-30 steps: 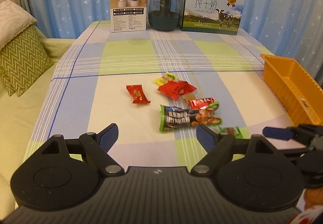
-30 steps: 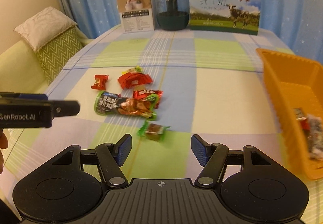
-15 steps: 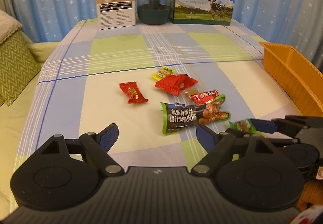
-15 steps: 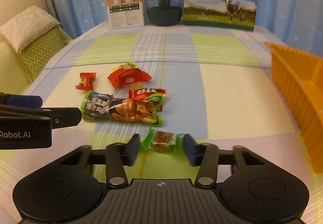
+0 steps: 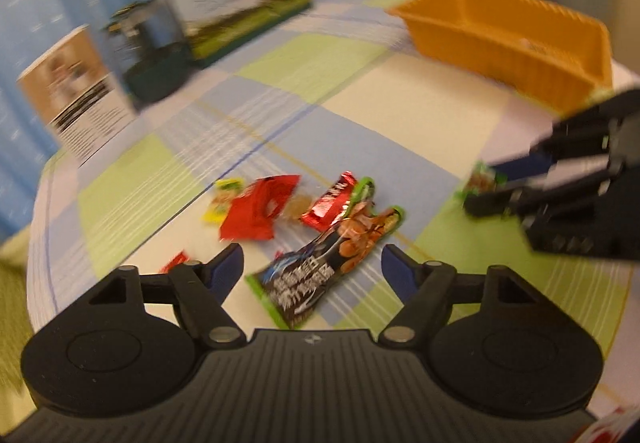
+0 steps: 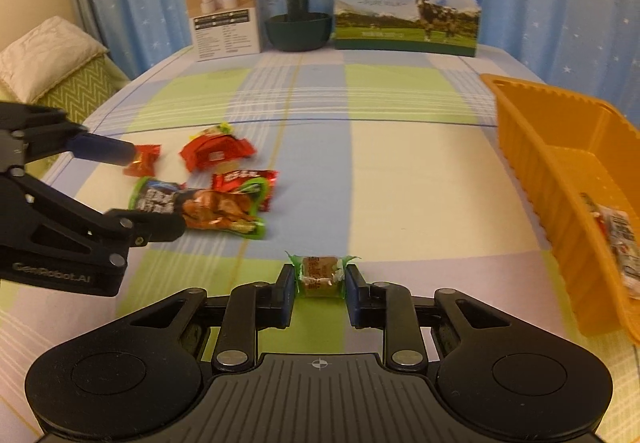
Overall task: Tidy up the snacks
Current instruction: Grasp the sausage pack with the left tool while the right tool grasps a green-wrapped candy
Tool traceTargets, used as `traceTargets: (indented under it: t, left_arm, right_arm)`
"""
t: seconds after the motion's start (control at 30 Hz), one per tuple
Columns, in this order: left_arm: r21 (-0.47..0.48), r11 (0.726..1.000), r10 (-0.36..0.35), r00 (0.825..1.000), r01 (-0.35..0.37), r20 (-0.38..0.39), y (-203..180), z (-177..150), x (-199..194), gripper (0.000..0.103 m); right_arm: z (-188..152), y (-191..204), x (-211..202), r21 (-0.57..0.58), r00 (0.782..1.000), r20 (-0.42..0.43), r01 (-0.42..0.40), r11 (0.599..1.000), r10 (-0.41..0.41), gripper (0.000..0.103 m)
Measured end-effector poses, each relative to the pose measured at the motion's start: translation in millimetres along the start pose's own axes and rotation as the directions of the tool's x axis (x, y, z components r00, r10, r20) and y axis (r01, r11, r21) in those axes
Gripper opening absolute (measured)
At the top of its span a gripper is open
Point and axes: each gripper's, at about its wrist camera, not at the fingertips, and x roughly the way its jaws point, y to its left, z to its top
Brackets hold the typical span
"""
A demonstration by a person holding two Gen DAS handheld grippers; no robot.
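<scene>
Green-wrapped candy pinched btwn right gripper fingers, over green/lilac check of tablecloth. Left gripper spread wide, holding nothing, above long dark snack pack. Snack pile just beyond: big red packet, small red candy partly hidden by left finger. Orange basket to right, well apart, w/ a packet inside, cut off at edge. Left view blurred.

The left gripper hangs with its jaws spread wide over the long dark-and-green snack packet on the checked tablecloth. At one o'clock sits the orange basket. At three o'clock the right gripper pinches a small green-wrapped candy.
</scene>
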Motion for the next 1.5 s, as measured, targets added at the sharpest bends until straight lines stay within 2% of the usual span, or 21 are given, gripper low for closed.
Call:
traceTargets:
  t: [0.13,0.2,0.23,0.3,0.4,0.47,0.6,0.73,0.87,1.0,1.1,1.23,1.37,1.5]
  left_arm:
    - [0.097,0.993,-0.058,0.996,0.064,-0.065,-4,10,19,0.051]
    - [0.119,0.989,-0.079,0.992,0.091,-0.096,-6,13,27,0.045]
    - [0.123,0.987,-0.09,0.991,0.102,-0.102,-7,14,29,0.045]
    - [0.128,0.986,-0.092,0.989,0.107,-0.119,-9,17,32,0.039]
    - [0.083,0.991,-0.093,0.987,0.104,-0.128,-12,19,29,0.034]
    - [0.011,0.992,-0.122,0.982,0.125,-0.142,-14,19,25,0.033]
    - [-0.118,0.986,-0.131,0.979,0.114,-0.154,-28,13,11,0.031]
    - [-0.298,0.95,-0.146,0.979,0.099,-0.141,-41,5,-4,0.031]
    - [-0.286,0.956,-0.1,0.99,0.069,-0.097,-64,-2,-13,0.03]
    - [-0.16,0.987,-0.043,0.997,0.031,-0.07,-84,-4,-12,0.033]
    - [-0.094,0.995,-0.023,0.996,0.016,-0.081,-91,-3,-6,0.034]
    - [-0.184,0.983,-0.03,0.993,0.008,-0.118,-82,0,0,0.035]
    - [-0.318,0.947,-0.012,0.991,-0.032,-0.135,-77,1,-2,0.032]
    - [-0.392,0.916,0.033,0.99,-0.083,-0.134,-85,-2,-11,0.029]
  right_arm:
    - [0,-10,-6,0.01,1.0,-0.002,0.01,1.0,-0.01,0.026]
    - [0,-14,-7,0.017,1.0,-0.004,0.013,1.0,-0.013,0.026]
    - [0,-16,-8,0.021,1.0,-0.005,0.015,1.0,-0.015,0.026]
    - [-1,-19,-10,0.031,1.0,-0.007,0.015,0.999,-0.015,0.026]
    - [-1,-22,-14,0.041,1.0,-0.005,0.015,0.999,-0.015,0.026]
    - [-1,-24,-16,0.051,1.0,-0.005,0.012,0.999,-0.012,0.026]
    - [-2,-31,-24,0.069,1.0,0.0,0.008,0.998,-0.008,0.026]
    - [-6,-39,-33,0.089,1.0,0.004,0.006,0.996,-0.006,0.026]
    - [-13,-48,-43,0.093,1.0,0.006,-0.001,0.996,0.001,0.026]
    - [-21,-54,-53,0.088,1.0,0.009,0.001,0.996,-0.002,0.026]
    - [-25,-59,-57,0.092,1.0,0.008,0.003,0.996,-0.003,0.026]
    - [-29,-63,-61,0.105,1.0,0.005,0.006,0.994,-0.006,0.026]
    - [-32,-66,-63,0.114,1.0,0.006,0.003,0.993,-0.004,0.026]
    - [-32,-67,-66,0.117,1.0,0.013,-0.002,0.993,0.001,0.026]
